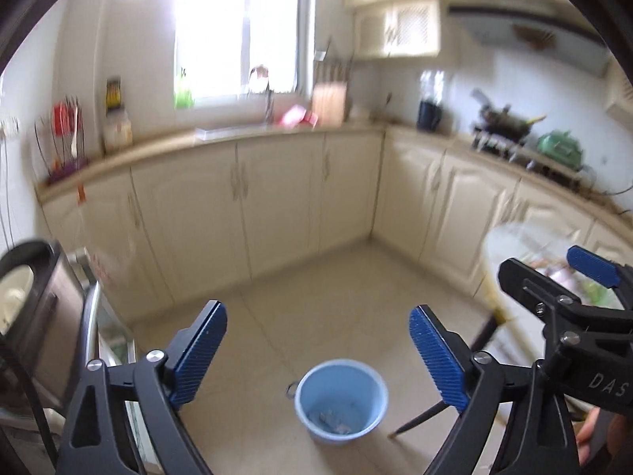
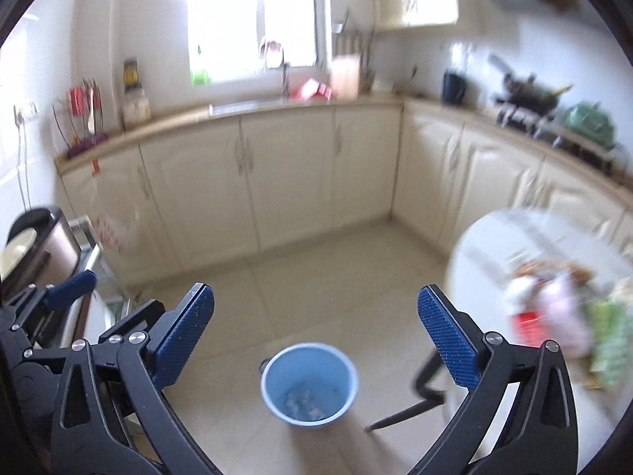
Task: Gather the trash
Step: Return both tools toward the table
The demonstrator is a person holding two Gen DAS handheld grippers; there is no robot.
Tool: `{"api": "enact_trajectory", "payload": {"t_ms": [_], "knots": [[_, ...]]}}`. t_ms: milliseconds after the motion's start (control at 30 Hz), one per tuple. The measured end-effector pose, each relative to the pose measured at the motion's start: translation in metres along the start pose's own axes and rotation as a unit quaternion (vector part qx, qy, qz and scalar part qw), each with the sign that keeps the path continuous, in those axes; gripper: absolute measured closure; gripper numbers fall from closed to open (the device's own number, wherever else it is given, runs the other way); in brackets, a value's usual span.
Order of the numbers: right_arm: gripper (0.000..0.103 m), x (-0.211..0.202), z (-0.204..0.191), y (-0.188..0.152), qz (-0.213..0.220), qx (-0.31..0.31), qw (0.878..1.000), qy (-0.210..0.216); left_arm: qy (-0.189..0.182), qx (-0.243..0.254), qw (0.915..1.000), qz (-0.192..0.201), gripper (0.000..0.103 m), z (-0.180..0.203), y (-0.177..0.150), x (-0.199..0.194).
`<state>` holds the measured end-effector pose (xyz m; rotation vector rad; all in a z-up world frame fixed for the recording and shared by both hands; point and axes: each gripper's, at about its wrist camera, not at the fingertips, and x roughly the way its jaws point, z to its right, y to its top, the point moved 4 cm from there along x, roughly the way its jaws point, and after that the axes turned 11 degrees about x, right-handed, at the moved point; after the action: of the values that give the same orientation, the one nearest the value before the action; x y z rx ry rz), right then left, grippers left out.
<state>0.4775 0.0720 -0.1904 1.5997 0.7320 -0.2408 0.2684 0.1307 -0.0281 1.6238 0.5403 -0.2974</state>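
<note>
Bright daylight from the window [image 1: 237, 27], blown out with glare. Motion blur smears both views, worst at the right edge. Fisheye bends the cabinets [image 2: 285, 174]; dark vignette in the corners.

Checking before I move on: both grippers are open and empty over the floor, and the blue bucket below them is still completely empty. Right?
Not quite. The blue bucket is not empty: the right wrist view shows some crumpled pale scraps lying at its bottom, and the left wrist view shows them too. The rest holds: the left gripper and right gripper are both open, with nothing between the fingers, above the floor.
</note>
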Motion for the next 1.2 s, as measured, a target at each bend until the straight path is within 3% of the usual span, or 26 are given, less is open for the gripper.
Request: {"api": "enact_trajectory", "payload": {"t_ms": [167, 200, 267, 400, 767, 933, 1200], "knots": [[0.000, -0.110, 0.023, 0.029, 0.081, 0.010, 0.996, -0.037, -0.013, 0.006, 0.9970, 0.076, 0.002, 0.075, -0.004, -0.103], [0.000, -0.132, 0.029, 0.033, 0.094, 0.015, 0.994, -0.047, -0.019, 0.010, 0.9957, 0.090, 0.001, 0.072, -0.035, -0.120], [0.000, -0.168, 0.040, 0.042, 0.112, 0.026, 0.991, -0.062, -0.032, 0.023, 0.9923, 0.118, 0.001, 0.090, -0.054, -0.159], [0.000, -0.239, 0.062, 0.047, 0.150, 0.051, 0.983, -0.088, -0.048, 0.040, 0.9849, 0.161, 0.001, 0.083, -0.119, -0.197], [0.000, -0.358, 0.112, 0.043, 0.198, 0.078, 0.966, -0.149, -0.080, 0.041, 0.9681, 0.234, 0.001, 0.090, -0.188, -0.296], [0.000, -0.386, 0.132, 0.041, 0.220, 0.098, 0.956, -0.168, -0.104, 0.058, 0.9618, 0.246, 0.001, 0.099, -0.202, -0.294], [0.000, -0.387, 0.168, 0.039, 0.215, 0.116, 0.950, -0.195, -0.123, 0.073, 0.9609, 0.237, 0.001, 0.109, -0.165, -0.240]]}}
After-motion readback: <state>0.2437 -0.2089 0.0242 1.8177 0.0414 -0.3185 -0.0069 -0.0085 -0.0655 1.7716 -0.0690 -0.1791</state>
